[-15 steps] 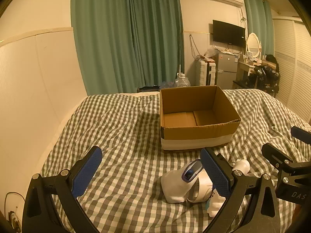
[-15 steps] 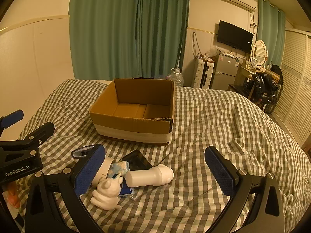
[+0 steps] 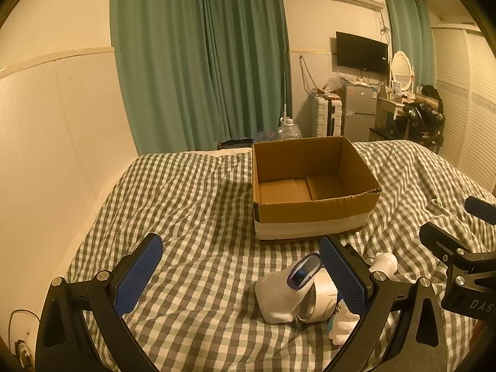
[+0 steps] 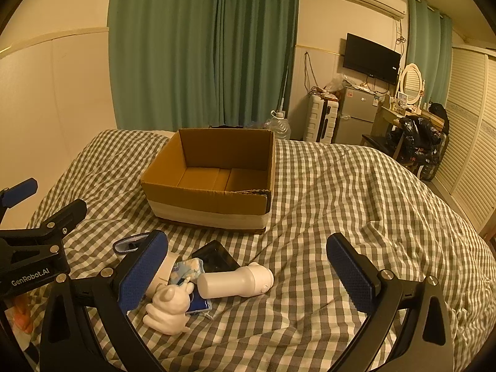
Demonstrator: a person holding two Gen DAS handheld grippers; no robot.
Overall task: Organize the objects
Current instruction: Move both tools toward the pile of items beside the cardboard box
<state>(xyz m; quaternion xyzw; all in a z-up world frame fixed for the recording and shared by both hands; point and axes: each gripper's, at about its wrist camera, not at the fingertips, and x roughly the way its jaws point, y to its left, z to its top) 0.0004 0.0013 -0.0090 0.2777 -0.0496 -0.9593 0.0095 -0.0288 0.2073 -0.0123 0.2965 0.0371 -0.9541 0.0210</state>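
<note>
An open, empty cardboard box point(image 3: 313, 214) point(image 4: 210, 207) stands on the checked bed. In front of it lies a small heap: a white sock with a blue cuff point(image 3: 279, 294), a tape roll point(image 3: 322, 297), a white bottle point(image 4: 235, 282) point(image 3: 383, 262) on its side, a white figurine point(image 4: 169, 310), a dark flat device point(image 4: 215, 255) and a blue-patterned packet point(image 4: 187, 269). My left gripper point(image 3: 245, 279) is open, low over the bed, left of the heap. My right gripper point(image 4: 248, 272) is open, with the bottle between its fingers' lines.
The checked bedspread point(image 4: 356, 204) covers the whole bed. A wall point(image 3: 46, 155) runs along the left. Green curtains point(image 3: 201, 62), a suitcase point(image 4: 321, 121), a small fridge point(image 4: 353, 117) and a dressing table point(image 4: 406, 108) stand beyond the bed.
</note>
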